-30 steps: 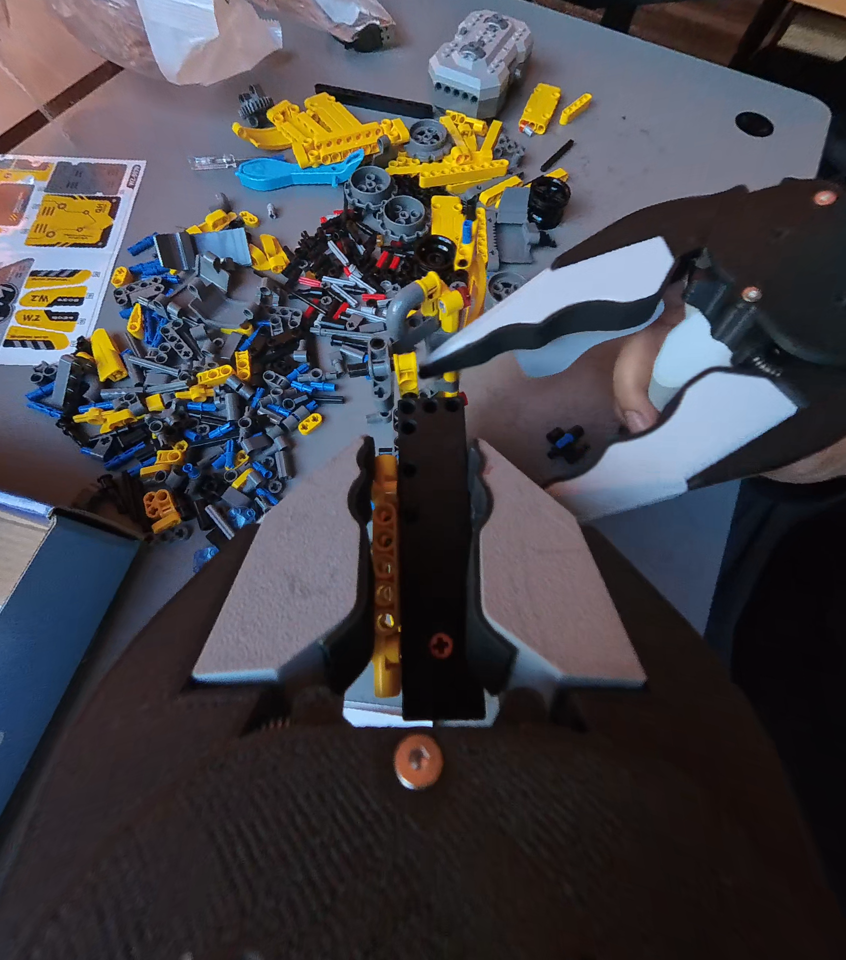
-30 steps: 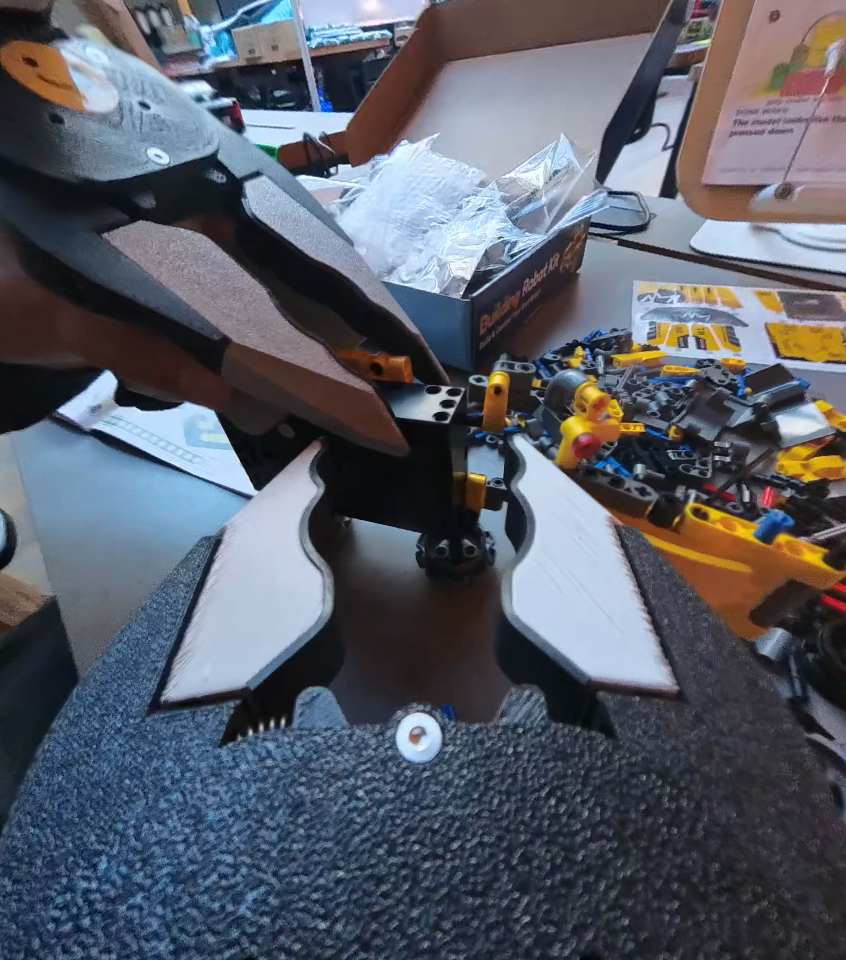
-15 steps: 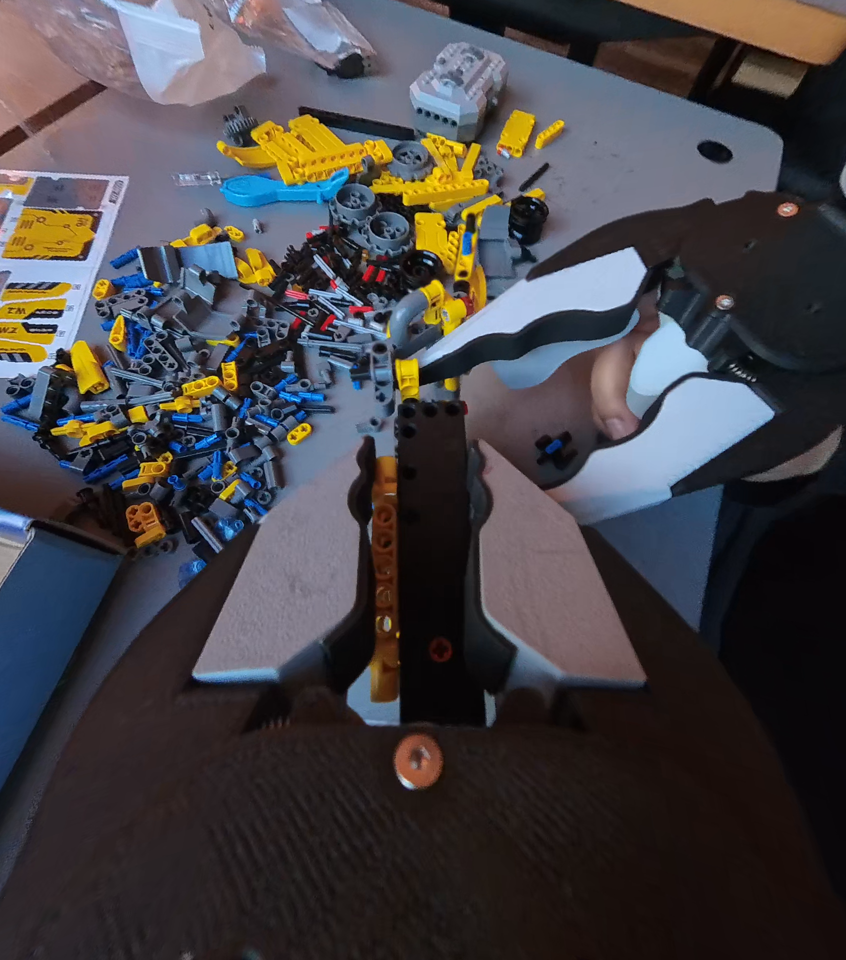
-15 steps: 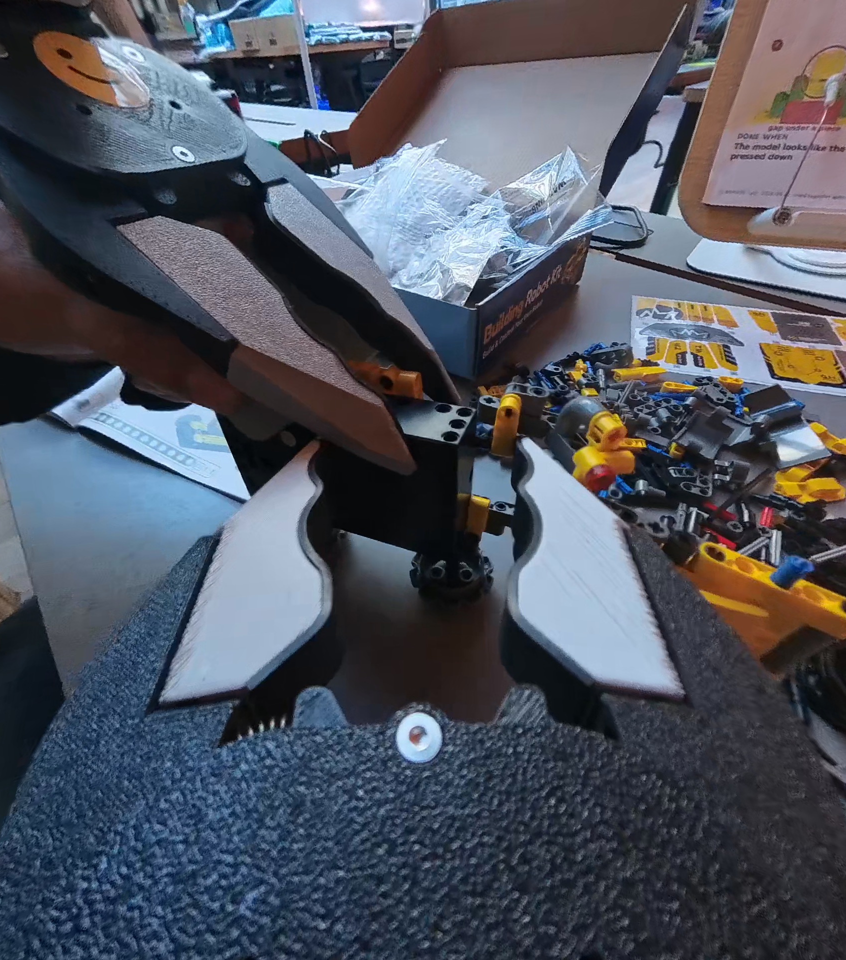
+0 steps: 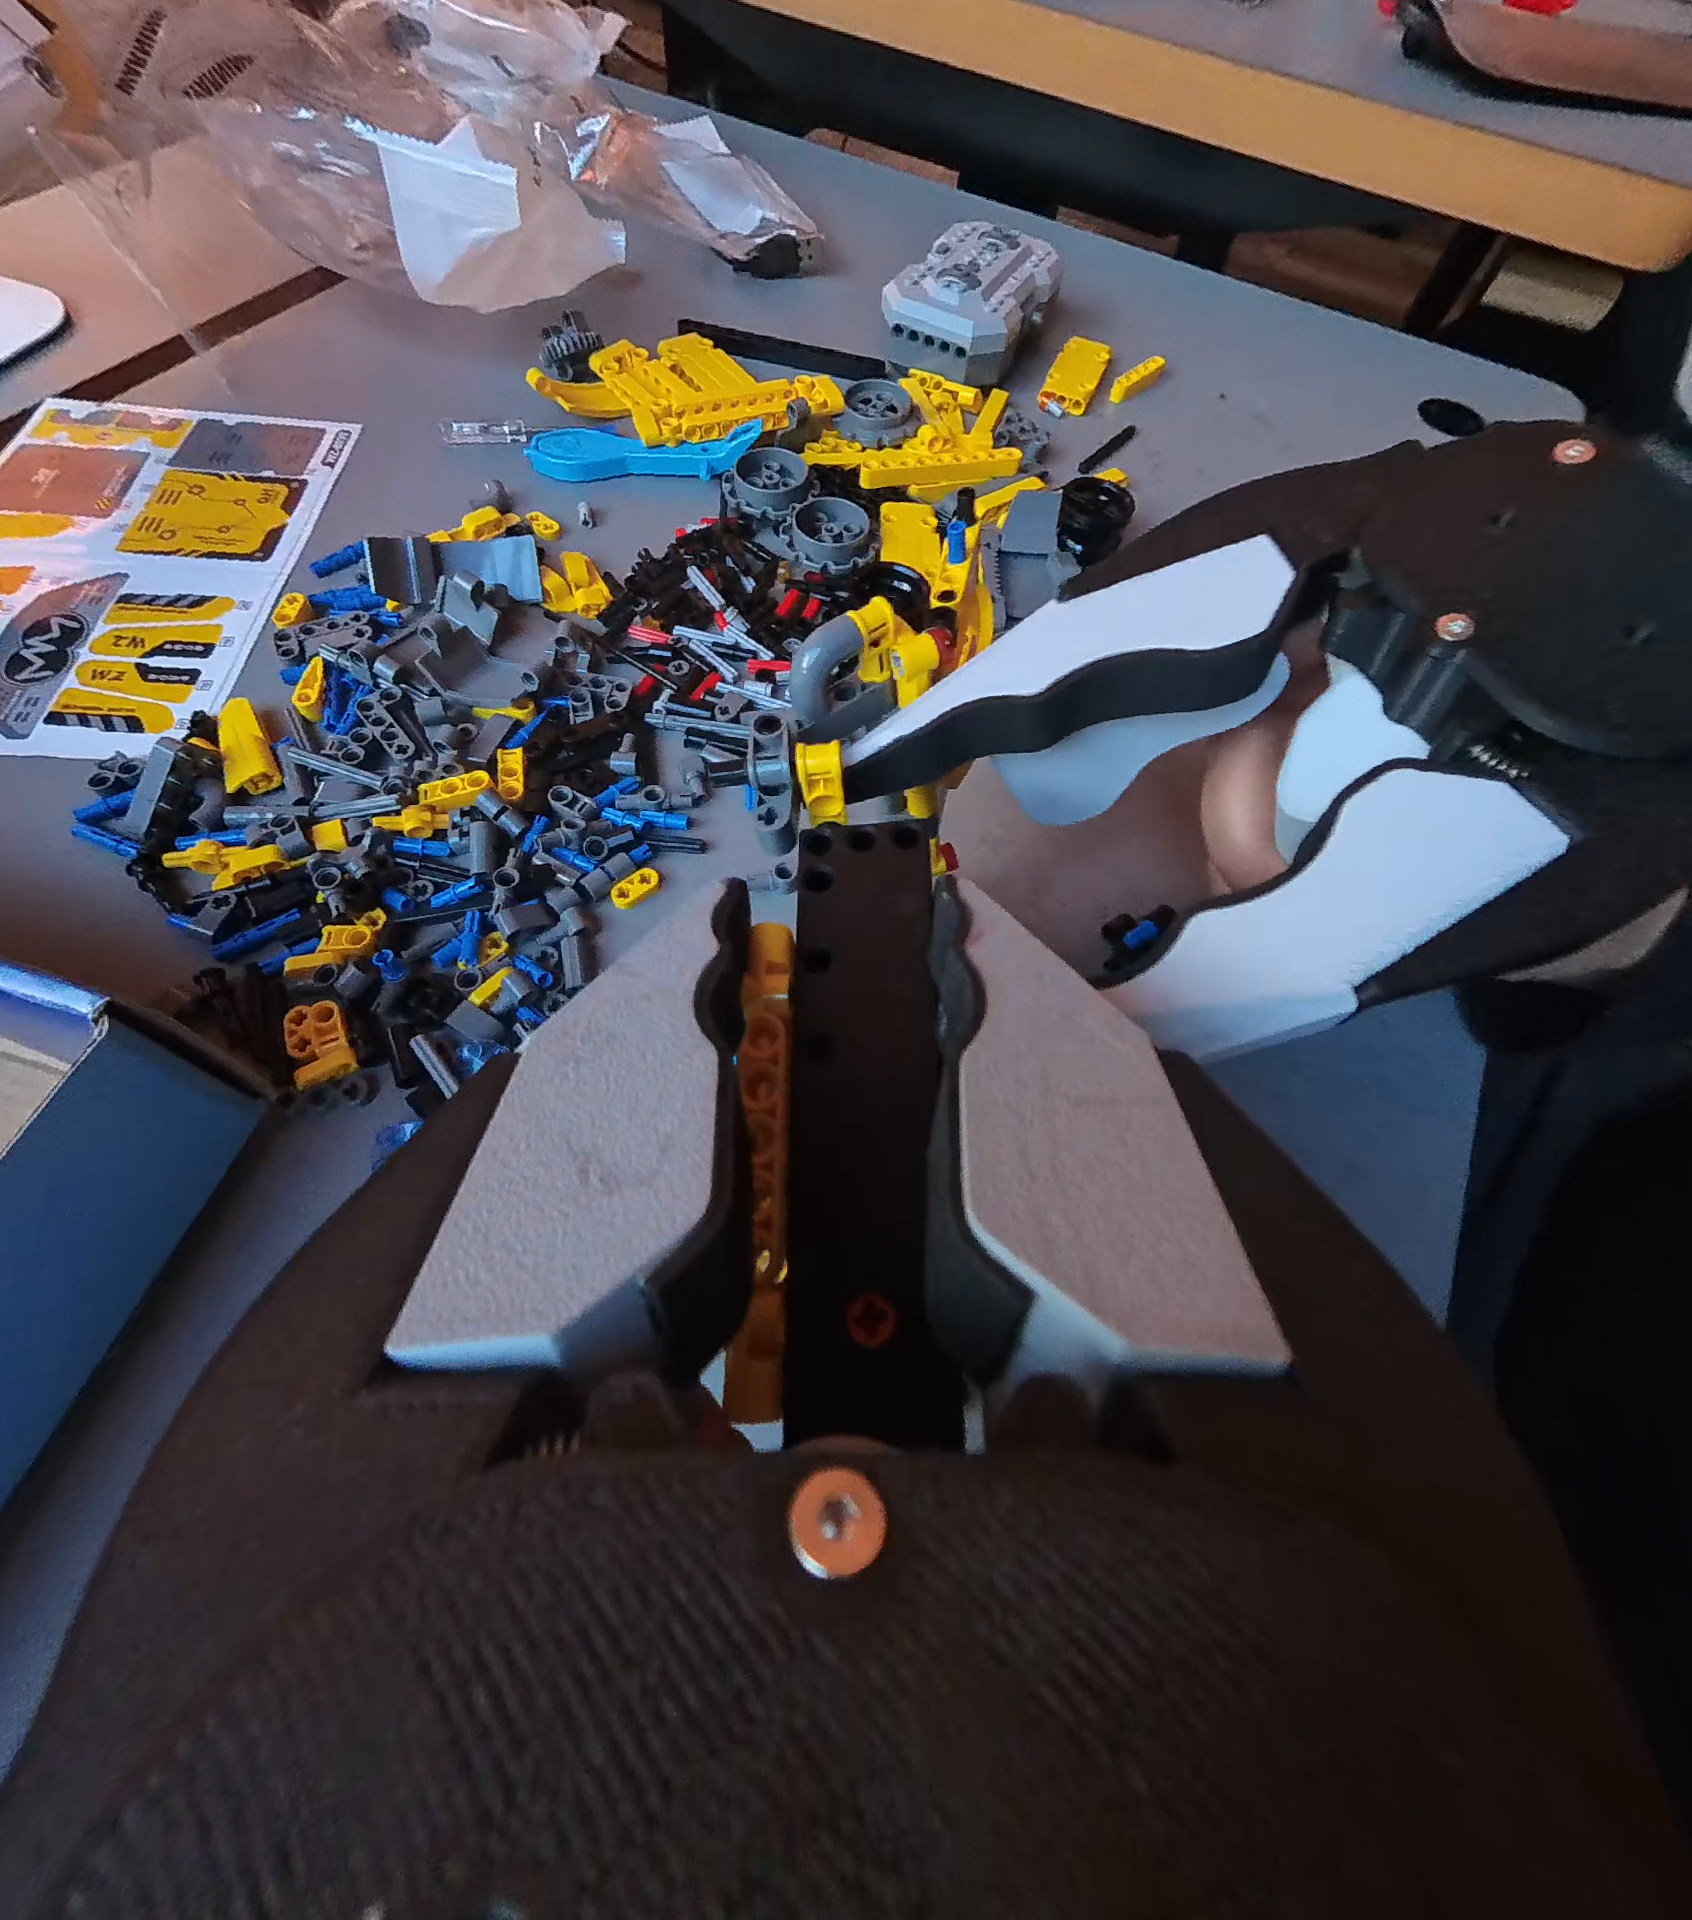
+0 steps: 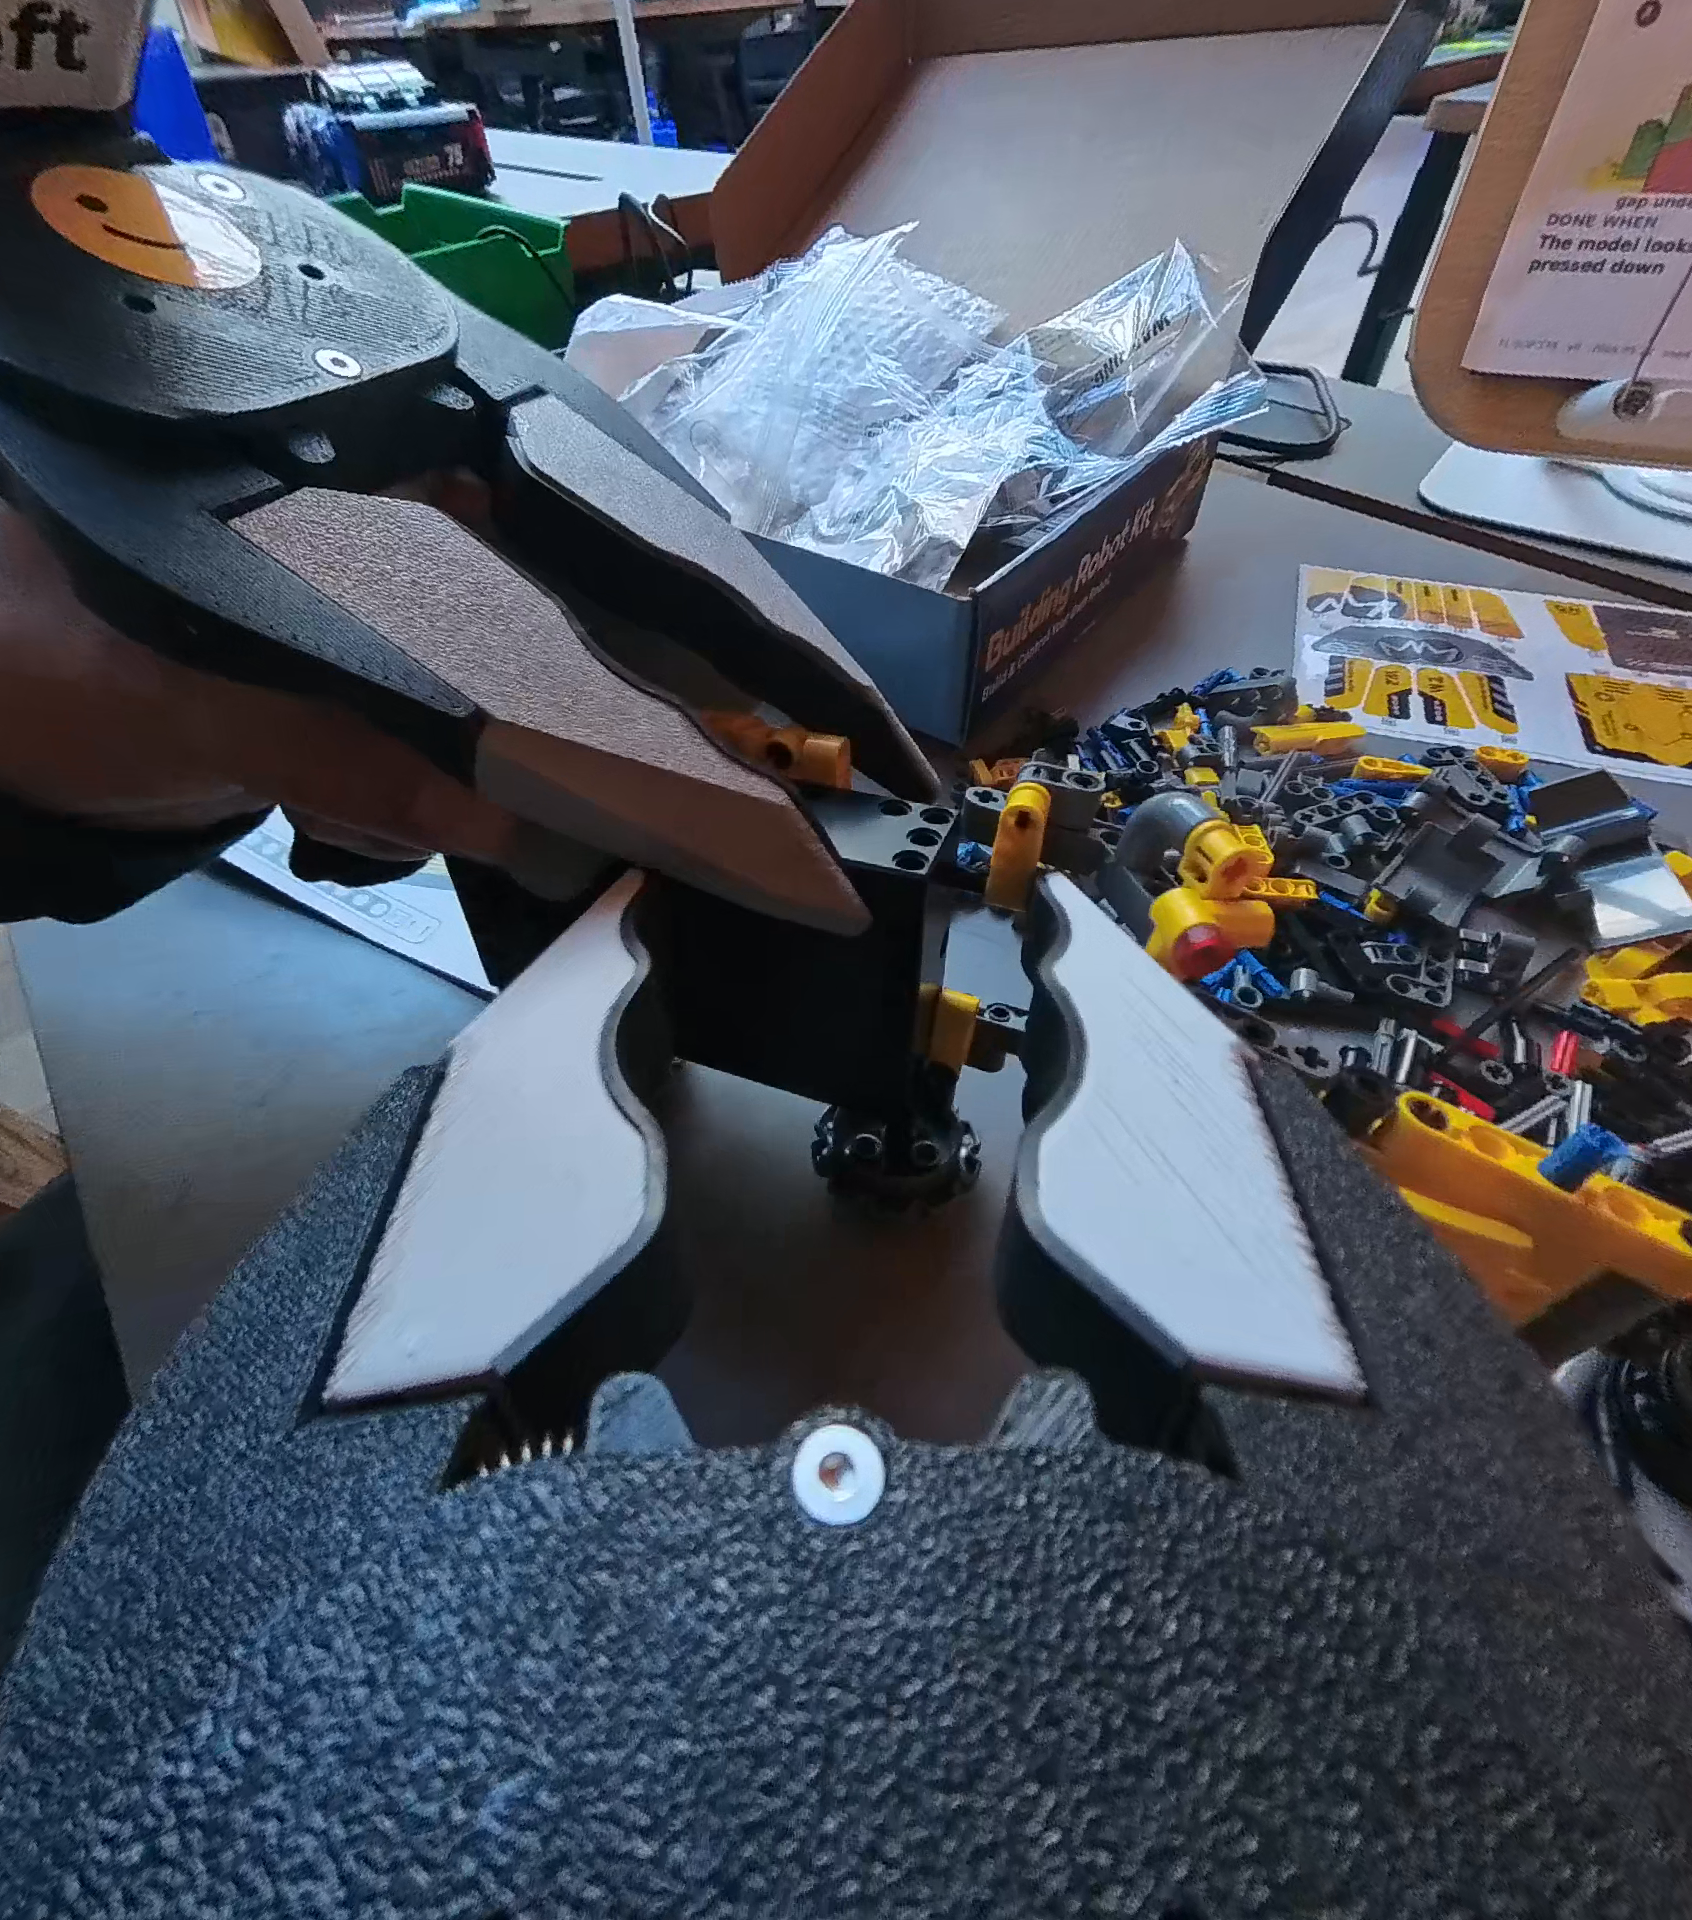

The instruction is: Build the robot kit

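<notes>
Two grippers are meeting over the near part of the grey table (image 5: 1289, 343). Left gripper (image 5: 837, 904) is clamping a black block assembly (image 5: 857, 1091), jaws narrow and pressing on both of its sides, with an orange holed beam (image 5: 764, 1122) lying along the block's left side between the fingers. Block's far end, with its holes, is sticking out past the fingertips. In the right wrist view the same black block assembly (image 6: 800, 997) is hanging above the table with a black gear-like wheel (image 6: 892, 1148) under it, wheel sitting at or just over the surface; can't tell if it's touching.

Right gripper (image 6: 837, 894) is sitting with jaws wide, not holding anything; the block's lower part is lying between its fingers. Can't tell if the pads are touching it. In the left wrist view the right gripper (image 5: 967, 883) is coming in from the right edge, upper fingertip touching a yellow connector (image 5: 818, 779) at the block's far end.

Small black-and-blue part (image 5: 1133, 930) is lying alone near the right gripper's lower finger.

Beyond that, a loose pile of bricks (image 5: 509, 748), yellow, grey, blue, black, is spreading across the middle of the table. Blue box (image 5: 42, 1226) is sitting at the near left edge; the right wrist view shows it holding clear plastic bags (image 6: 883, 416).

Sticker sheet (image 5: 83, 571) is lying flat toward the left edge. Blue tool (image 5: 634, 457) and grey motor block (image 5: 972, 286) are lying toward the far edge, crumpled clear bag (image 5: 468, 177) at the far left corner.
</notes>
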{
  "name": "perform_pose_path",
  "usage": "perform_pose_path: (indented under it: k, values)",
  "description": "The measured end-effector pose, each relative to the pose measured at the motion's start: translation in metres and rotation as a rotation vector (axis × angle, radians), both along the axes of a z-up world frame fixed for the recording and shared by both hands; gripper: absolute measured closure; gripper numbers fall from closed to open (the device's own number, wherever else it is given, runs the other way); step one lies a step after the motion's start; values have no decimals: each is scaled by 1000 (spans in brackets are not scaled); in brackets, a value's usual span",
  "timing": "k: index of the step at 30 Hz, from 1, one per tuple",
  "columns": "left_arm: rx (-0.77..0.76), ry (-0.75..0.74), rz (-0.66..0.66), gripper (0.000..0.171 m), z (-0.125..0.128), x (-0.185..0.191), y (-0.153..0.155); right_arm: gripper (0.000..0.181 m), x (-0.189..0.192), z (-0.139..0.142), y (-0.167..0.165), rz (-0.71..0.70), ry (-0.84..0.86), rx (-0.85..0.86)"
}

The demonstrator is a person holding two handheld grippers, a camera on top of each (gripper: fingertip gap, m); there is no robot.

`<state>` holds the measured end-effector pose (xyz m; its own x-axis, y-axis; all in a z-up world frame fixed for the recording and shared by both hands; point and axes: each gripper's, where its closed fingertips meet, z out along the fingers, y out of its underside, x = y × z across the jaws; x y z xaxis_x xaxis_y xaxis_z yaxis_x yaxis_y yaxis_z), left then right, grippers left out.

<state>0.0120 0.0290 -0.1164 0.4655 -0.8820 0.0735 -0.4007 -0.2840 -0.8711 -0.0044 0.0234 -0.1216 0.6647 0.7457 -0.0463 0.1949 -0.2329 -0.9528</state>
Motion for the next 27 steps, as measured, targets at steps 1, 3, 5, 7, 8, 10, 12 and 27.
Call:
perform_pose_path:
  k: [1,3,5,7,8,10,12,27]
  values:
    - [4,2,3,140,0,0,0,112,0,0,-1,4,-3,4]
    - [5,4,10,140,0,0,1,112,0,0,-1,17,2,5]
    - [8,5,12,140,0,0,1,113,0,-1,0,38,-1,0]
    - [12,8,11,139,0,0,1,113,0,-1,0,52,5,-3]
    - [9,5,9,139,0,0,0,115,1,-1,-1,54,7,-3]
    - [7,8,10,140,0,0,1,117,1,-2,0,56,6,-2]
    - [13,13,9,139,0,0,1,118,2,-2,0,56,6,-2]
    - [28,12,-12,139,0,1,-3,119,1,-3,-4,116,-12,-9]
